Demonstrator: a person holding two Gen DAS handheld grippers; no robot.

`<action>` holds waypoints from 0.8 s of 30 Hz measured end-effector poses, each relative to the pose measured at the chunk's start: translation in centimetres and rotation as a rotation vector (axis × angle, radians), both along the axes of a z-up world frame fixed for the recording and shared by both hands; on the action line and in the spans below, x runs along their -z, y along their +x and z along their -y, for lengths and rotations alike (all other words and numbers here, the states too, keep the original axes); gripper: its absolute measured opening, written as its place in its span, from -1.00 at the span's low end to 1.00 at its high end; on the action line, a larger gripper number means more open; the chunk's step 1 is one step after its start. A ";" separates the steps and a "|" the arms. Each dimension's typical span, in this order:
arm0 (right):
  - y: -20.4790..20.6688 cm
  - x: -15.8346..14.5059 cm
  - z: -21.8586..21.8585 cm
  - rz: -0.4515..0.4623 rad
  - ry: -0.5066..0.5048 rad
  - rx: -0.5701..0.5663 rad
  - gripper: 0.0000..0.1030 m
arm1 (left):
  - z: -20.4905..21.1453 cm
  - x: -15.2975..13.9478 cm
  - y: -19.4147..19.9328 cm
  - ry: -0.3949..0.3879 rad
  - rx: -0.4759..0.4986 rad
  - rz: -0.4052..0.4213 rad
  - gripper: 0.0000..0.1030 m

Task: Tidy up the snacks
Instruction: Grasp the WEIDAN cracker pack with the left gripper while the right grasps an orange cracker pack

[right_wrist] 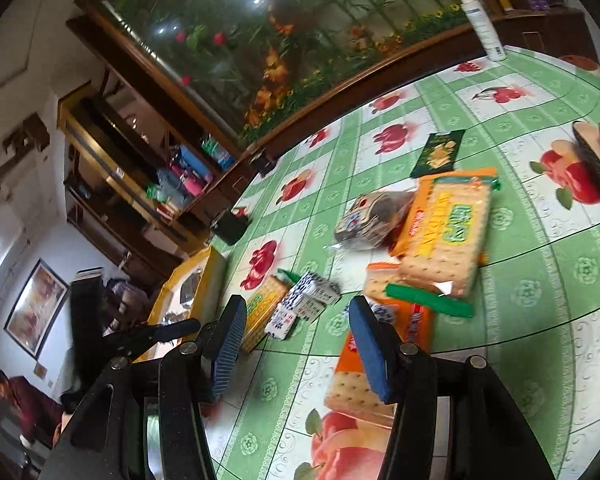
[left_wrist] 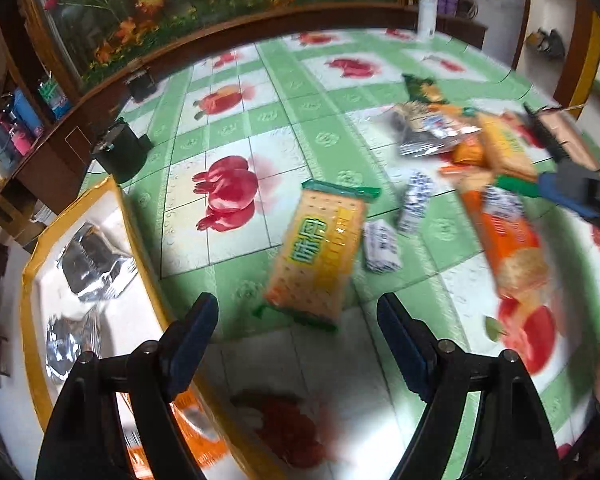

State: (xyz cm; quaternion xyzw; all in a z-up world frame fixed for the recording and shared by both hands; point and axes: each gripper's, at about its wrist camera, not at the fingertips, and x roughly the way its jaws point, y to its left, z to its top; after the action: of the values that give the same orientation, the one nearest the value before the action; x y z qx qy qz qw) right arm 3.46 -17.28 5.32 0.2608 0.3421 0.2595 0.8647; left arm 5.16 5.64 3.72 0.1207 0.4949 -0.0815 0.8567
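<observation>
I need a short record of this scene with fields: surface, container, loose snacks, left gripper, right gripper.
surface: fruit-print green tablecloth
container: yellow-rimmed box at the table edge, silver packets inside
loose snacks: yellow cracker pack, orange cracker pack, small blue-white packets, dark green packet
left gripper: open, empty
right gripper: open, empty

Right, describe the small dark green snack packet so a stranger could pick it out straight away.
Start at the round table with the green fruit-print tablecloth and find the heap of snack packs on it. At the heap's far edge, toward the white spray bottle, lies the dark green packet. It is the only dark one, smaller than the orange and yellow cracker packs.
</observation>
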 end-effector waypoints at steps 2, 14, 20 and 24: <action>-0.1 -0.1 0.6 0.002 0.003 0.022 0.13 | -0.4 0.4 1.3 0.010 -0.021 -0.020 0.57; 0.5 1.3 2.3 -0.082 -0.052 0.114 0.13 | 2.0 1.7 3.6 0.002 -0.051 -0.077 -0.02; 0.4 1.5 1.1 -0.088 -0.160 0.109 0.31 | 2.7 1.8 0.1 -0.069 -0.064 -0.026 -0.11; -0.1 1.6 -0.3 -0.076 -0.271 0.094 0.33 | 2.8 2.0 -3.4 -0.131 -0.105 0.016 -0.11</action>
State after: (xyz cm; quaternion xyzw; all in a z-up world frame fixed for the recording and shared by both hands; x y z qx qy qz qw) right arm 3.33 -16.98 3.69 0.1668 0.3941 0.1601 0.8895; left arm 1.78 2.79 1.71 0.0386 0.4871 -0.0676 0.8699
